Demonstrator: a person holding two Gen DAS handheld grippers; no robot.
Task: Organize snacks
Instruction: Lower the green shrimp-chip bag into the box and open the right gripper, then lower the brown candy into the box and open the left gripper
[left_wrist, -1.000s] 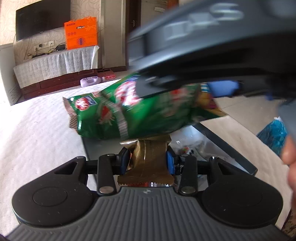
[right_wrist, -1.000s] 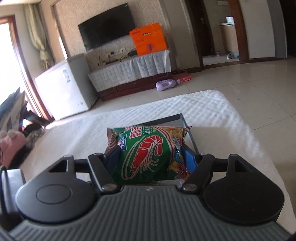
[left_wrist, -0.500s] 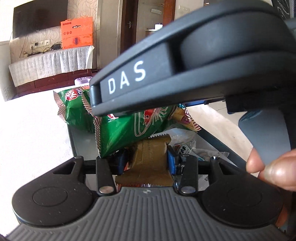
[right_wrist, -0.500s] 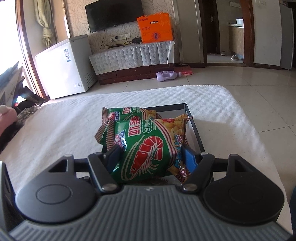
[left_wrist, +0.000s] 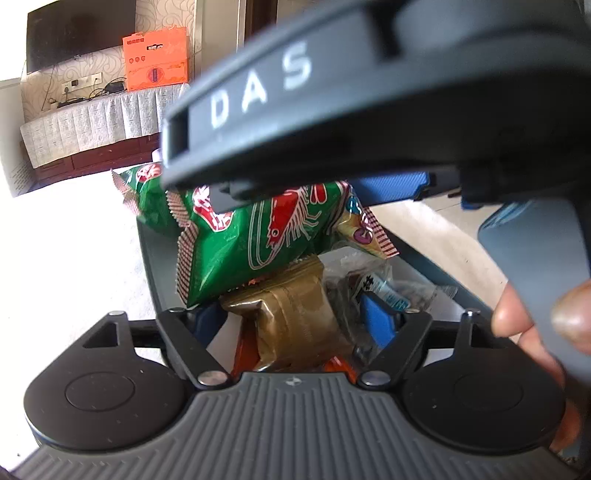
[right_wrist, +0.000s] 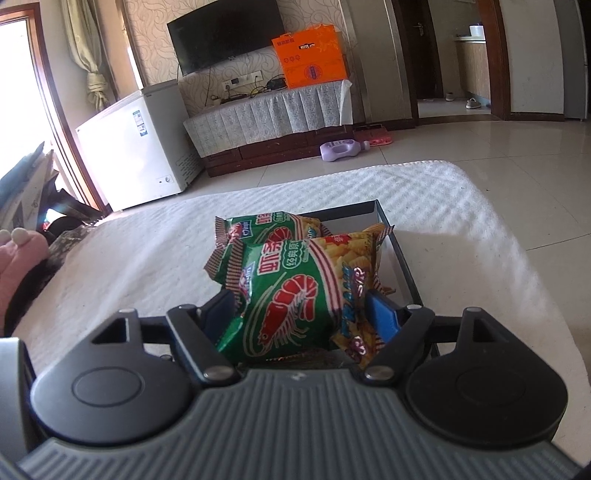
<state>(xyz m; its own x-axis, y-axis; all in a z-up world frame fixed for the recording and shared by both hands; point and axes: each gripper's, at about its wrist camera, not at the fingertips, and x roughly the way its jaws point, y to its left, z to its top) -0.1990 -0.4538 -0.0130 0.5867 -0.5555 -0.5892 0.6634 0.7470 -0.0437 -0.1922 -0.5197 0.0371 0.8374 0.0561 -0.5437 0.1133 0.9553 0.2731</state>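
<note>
1. Left gripper (left_wrist: 295, 321), lower centre: jaws have just been opening, now spread around a gold snack packet (left_wrist: 291, 314) in the dark tray (left_wrist: 155, 273).
2. Right gripper (right_wrist: 301, 314), lower centre: jaws just opening, flanking a green shrimp-chip bag (right_wrist: 291, 295) over the tray (right_wrist: 402, 266).

The left gripper (left_wrist: 295, 317) has a ribbed grey body, two round black discs at five and seven o'clock, silver screws and blue pads. The right gripper (right_wrist: 303, 317) looks the same; its side bears white letters "DAS". Bare fingertips (left_wrist: 517, 317) show at three o'clock.
</note>
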